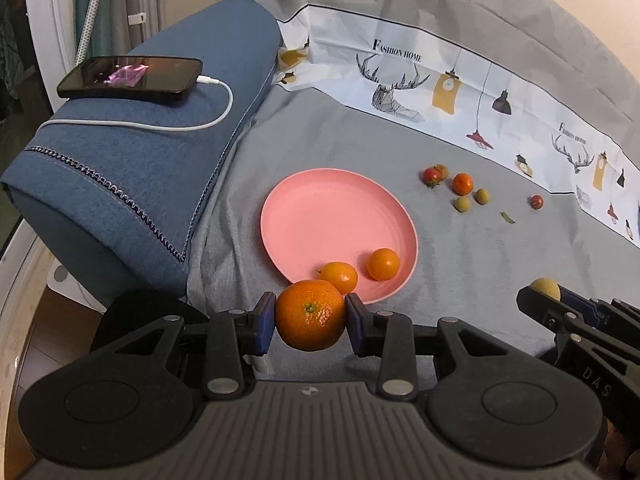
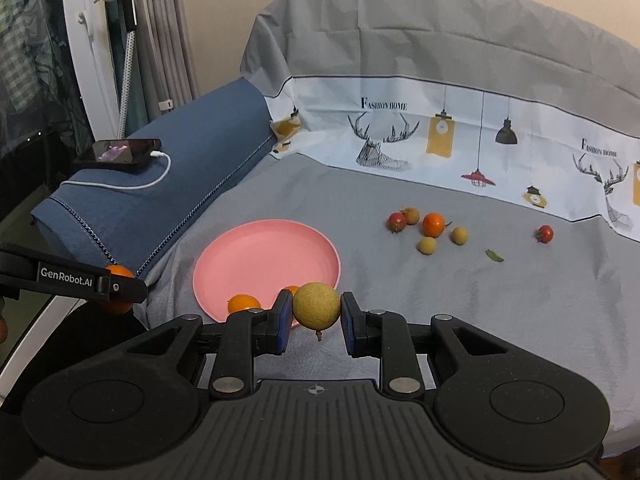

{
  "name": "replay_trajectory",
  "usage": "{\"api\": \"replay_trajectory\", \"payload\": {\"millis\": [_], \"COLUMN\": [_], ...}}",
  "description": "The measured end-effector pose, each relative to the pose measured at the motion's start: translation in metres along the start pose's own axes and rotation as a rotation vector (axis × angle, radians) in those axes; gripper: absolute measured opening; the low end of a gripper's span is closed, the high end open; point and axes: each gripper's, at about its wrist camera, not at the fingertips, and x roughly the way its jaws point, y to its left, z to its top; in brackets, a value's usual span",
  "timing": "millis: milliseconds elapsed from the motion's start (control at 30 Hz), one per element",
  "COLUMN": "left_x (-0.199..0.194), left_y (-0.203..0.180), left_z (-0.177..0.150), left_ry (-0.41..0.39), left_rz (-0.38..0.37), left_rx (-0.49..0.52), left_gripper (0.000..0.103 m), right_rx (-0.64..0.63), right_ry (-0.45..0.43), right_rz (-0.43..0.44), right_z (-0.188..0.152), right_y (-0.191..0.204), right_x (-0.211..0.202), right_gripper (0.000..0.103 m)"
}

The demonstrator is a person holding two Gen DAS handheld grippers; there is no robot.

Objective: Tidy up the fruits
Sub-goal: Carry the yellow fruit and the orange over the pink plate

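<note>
My left gripper (image 1: 310,322) is shut on a mandarin orange (image 1: 310,315), held just before the near rim of the pink plate (image 1: 320,208). Two small oranges (image 1: 339,277) (image 1: 383,264) lie in the plate's near part. My right gripper (image 2: 316,312) is shut on a tan longan (image 2: 316,306), held above the cloth right of the plate (image 2: 256,252). It also shows in the left wrist view (image 1: 545,289). Loose fruit lies far right: a red tomato (image 1: 433,175), an orange (image 1: 462,183), two longans (image 1: 462,203) and a lone tomato (image 1: 537,201).
A blue cushion (image 1: 132,184) lies left of the plate with a phone (image 1: 130,77) and white charging cable (image 1: 216,112) on it. A printed cloth backdrop (image 1: 460,92) rises behind the grey cloth. A small green leaf (image 1: 508,218) lies near the loose fruit.
</note>
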Motion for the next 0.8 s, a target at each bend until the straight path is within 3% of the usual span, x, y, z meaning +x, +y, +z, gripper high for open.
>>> {"api": "replay_trajectory", "payload": {"millis": [367,800], "left_x": [0.04,0.102], "left_y": [-0.01,-0.011], "left_z": [0.03,0.068], "left_ry": [0.023,0.061], "left_rz": [0.006,0.028], "left_rx": [0.023,0.031], "left_gripper": [0.041,0.041], "right_rx": [0.016,-0.051], "right_ry": [0.058,0.116], "right_rz": [0.014,0.028], "right_z": [0.013,0.025], "right_y": [-0.007,-0.003], "right_x": [0.05,0.125], "right_gripper": [0.027,0.027]}}
